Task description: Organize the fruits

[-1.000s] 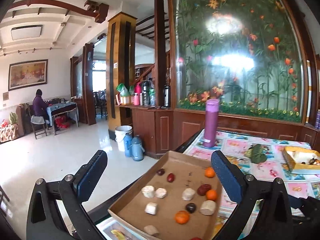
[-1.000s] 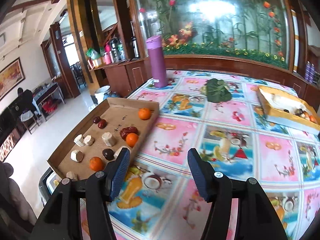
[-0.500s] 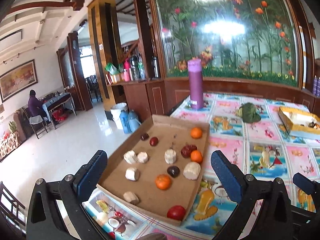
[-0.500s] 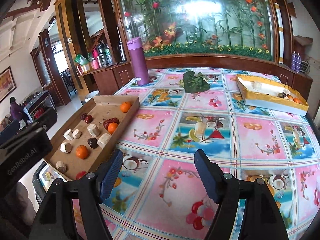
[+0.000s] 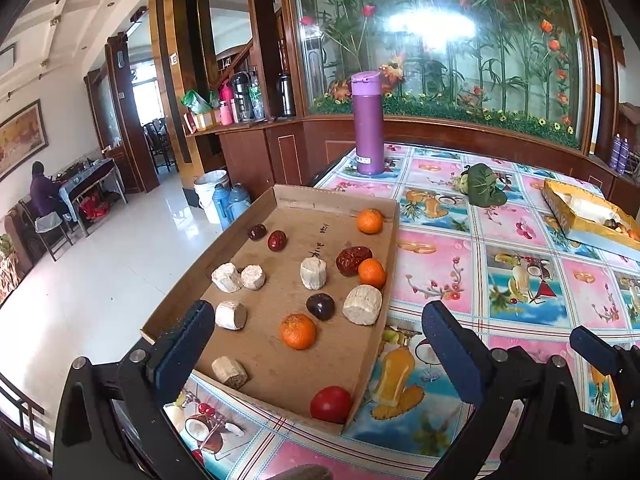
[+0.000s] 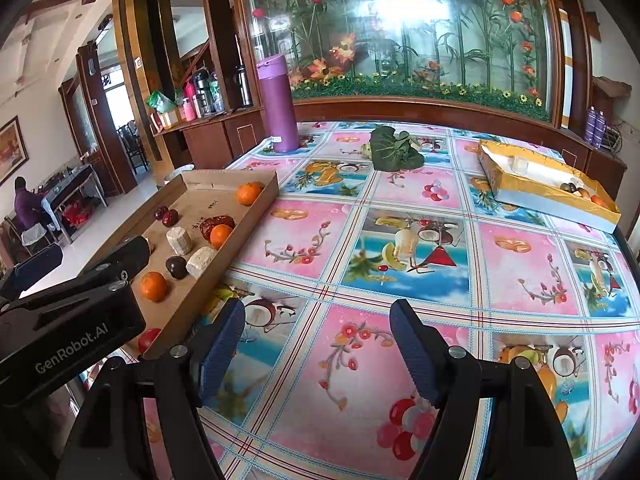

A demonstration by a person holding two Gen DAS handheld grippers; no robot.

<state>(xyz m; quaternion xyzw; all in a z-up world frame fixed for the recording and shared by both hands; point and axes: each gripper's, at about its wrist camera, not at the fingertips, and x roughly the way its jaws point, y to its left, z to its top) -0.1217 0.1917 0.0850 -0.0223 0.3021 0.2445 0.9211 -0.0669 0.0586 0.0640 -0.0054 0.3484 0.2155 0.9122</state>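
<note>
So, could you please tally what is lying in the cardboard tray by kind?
In the cardboard tray:
Oranges: 3
Pale cut chunks: 6
Red dates: 3
Dark round fruit: 1
Red round fruit: 1
Total: 14

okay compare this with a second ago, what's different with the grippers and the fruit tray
The left gripper has tipped down over the cardboard tray, open and empty. The right gripper has just been opening its jaws, nothing between them, over the tablecloth. Nothing was grasped or released. The fruits, purple bottle and yellow box stayed put.
</note>
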